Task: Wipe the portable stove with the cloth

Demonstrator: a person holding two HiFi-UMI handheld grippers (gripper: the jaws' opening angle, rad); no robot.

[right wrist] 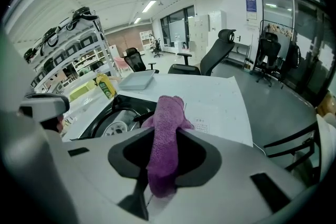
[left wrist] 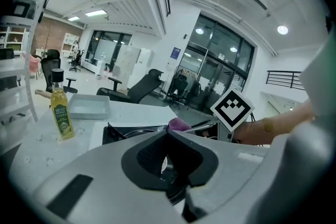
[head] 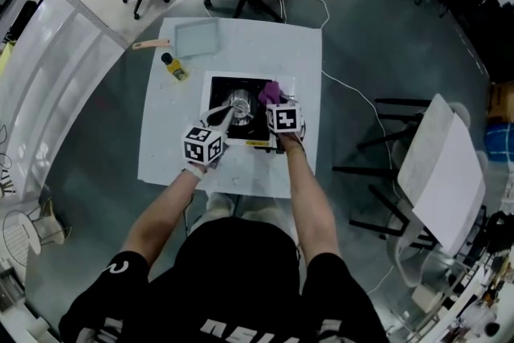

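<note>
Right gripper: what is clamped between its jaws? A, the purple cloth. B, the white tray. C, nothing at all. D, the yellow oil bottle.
A: in the right gripper view the purple cloth runs down between the jaws of the right gripper and is pinched there.

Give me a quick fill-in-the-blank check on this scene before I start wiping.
1. The cloth clamped in the right gripper is ____ in colour.
2. The oil bottle has a ____ cap.
3. The portable stove sits on a ____ table.
Missing words: purple; black; white.
</note>
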